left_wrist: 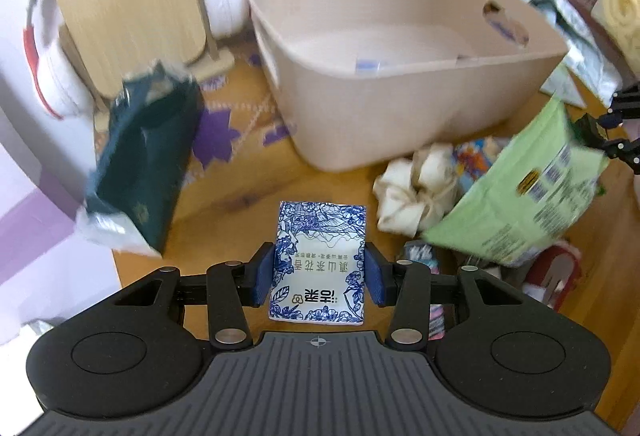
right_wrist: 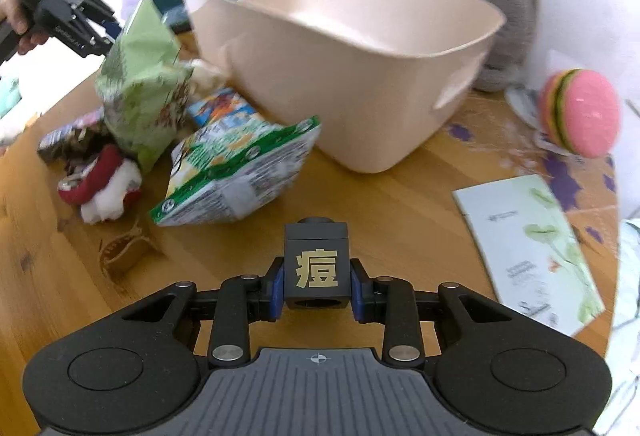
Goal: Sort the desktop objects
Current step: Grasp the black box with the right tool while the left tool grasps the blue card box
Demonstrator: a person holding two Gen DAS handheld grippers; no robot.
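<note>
Both grippers share one build: a ribbed dark-grey housing carrying a small crosshair mark, flanked by two rounded black lobes with circular recesses. Matte black linkage arms with silver pivot pins run forward from the housing to blue-padded fingertips [left_wrist: 265, 276]. In the right wrist view, the left gripper [right_wrist: 105, 32] shows black with faint white lettering, gripped by a bare-skinned hand [right_wrist: 18, 22].

Blue-and-white floral packet [left_wrist: 318, 260], black cube [right_wrist: 316, 268] with gold character, beige bin [left_wrist: 400, 76], green bags [right_wrist: 236, 172]

Motion-blurred dark green packet [left_wrist: 140, 164]
</note>
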